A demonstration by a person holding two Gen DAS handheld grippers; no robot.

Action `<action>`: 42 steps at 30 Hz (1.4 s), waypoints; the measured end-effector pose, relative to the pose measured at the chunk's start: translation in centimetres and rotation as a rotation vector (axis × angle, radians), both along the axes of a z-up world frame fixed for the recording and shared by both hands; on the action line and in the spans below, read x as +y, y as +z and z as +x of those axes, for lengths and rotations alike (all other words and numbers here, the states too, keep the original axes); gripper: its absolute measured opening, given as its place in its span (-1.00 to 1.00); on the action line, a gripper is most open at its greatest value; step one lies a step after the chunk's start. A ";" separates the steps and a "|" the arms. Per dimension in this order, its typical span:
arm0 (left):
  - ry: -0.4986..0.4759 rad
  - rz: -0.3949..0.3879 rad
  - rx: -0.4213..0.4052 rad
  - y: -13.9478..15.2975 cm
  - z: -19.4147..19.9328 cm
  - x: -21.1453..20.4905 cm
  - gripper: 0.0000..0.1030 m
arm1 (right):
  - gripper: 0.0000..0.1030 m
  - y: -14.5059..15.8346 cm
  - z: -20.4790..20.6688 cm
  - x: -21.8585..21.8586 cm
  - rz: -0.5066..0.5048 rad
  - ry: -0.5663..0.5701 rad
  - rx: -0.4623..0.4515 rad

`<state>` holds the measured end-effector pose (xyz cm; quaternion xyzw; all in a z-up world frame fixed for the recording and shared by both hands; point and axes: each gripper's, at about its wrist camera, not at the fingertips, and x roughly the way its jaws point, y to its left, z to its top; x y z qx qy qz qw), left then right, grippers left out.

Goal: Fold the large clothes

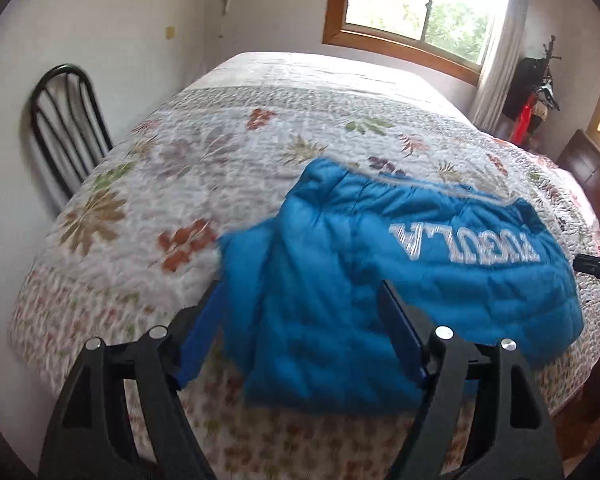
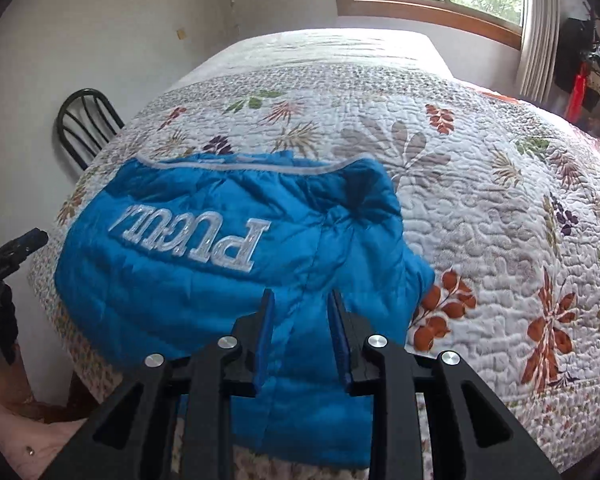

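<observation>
Two grippers, left (image 1: 300,312) and right (image 2: 300,312), hover with fingers released over the partly folded blue jacket (image 2: 204,248) on the bed (image 2: 480,208).

Daylight is coming in through the window (image 1: 416,4), blowing out the panes and the curtain (image 1: 500,40) beside it in the left wrist view. Glare is washing the far end of the bed quilt (image 2: 340,46) nearly white. Motion blur is smearing the left view, worst on the near quilt and the chair (image 1: 66,120); the right view is staying sharper. Fisheye is bending the walls and bed edges, corners vignetting black. Shadows are soft.
</observation>
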<state>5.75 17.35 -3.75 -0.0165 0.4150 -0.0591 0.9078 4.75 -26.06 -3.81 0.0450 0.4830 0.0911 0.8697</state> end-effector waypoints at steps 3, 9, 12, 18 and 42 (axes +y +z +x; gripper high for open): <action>0.042 -0.068 0.068 -1.4 -2.4 1.5 0.49 | -0.46 -0.8 -1.2 0.7 -0.008 0.016 0.043; 0.088 -0.248 0.188 -4.5 -4.1 3.0 0.55 | -0.48 -3.0 -1.4 1.5 -0.029 0.017 0.109; 0.119 -0.268 0.222 -6.1 -3.5 3.0 0.55 | -0.48 -3.9 -1.2 1.8 -0.034 0.015 0.128; 0.130 -0.319 0.245 -7.6 -1.7 2.6 0.56 | -0.49 -5.1 -0.9 1.4 -0.008 0.014 0.142; 0.152 -0.419 0.200 -8.3 0.5 3.4 -0.21 | -0.51 -3.8 -0.9 1.0 0.001 -0.002 0.175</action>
